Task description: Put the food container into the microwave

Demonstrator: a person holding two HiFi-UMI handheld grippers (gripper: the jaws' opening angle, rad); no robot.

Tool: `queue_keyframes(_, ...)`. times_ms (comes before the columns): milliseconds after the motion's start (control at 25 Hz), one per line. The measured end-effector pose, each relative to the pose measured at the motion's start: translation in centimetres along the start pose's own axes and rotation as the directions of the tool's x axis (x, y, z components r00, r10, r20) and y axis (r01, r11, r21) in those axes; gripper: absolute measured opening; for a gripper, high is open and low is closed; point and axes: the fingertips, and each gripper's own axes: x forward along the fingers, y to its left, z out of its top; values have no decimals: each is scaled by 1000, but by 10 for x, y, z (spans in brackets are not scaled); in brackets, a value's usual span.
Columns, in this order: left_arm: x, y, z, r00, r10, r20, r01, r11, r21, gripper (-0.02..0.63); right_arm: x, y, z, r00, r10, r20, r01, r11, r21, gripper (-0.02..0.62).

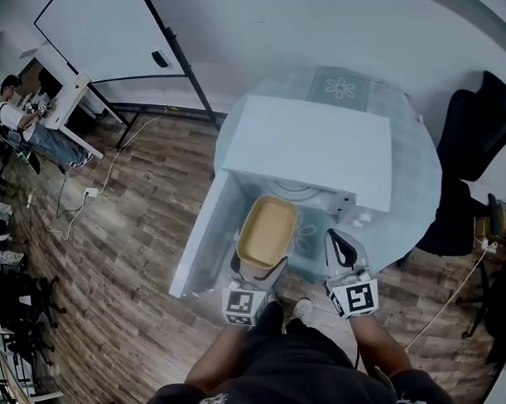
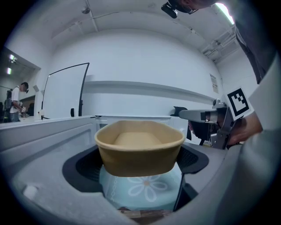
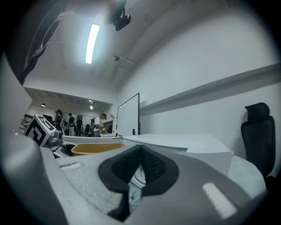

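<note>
The tan food container (image 1: 268,231) hangs over the near edge of the round, flower-patterned table (image 1: 411,186), its near end clamped between the left gripper's (image 1: 259,270) jaws. It sits level and open side up, its long axis pointing away from the person into the open front of the white microwave (image 1: 313,149), whose door (image 1: 204,237) is swung out left. The right gripper (image 1: 341,248) hovers just beside it with its jaws pressed together on nothing, above wood-plank floor (image 1: 136,234), with a black office chair (image 1: 475,122) at the table's far right edge.

Head view steeply down over microwave (image 1: 309,149), both gripper views low, close, forward, all sharing food container (image 1: 267,231).
</note>
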Motion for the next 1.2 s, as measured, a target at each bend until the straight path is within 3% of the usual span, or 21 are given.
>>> queue_keyframes(440, 39, 31, -40, 999, -18, -49, 17, 999, -32, 521, 39, -7, -42, 997, -21, -72, 21, 1000, -3, 1)
queue_keyframes(800, 81, 47, -60, 999, -21, -45, 20, 999, -26, 520, 70, -8, -87, 992, 1, -124, 4, 999, 41, 0)
queue_keyframes(1200, 140, 62, -66, 999, -32, -17, 32, 999, -21, 520, 93, -17, -130, 983, -29, -180, 40, 998, 57, 2)
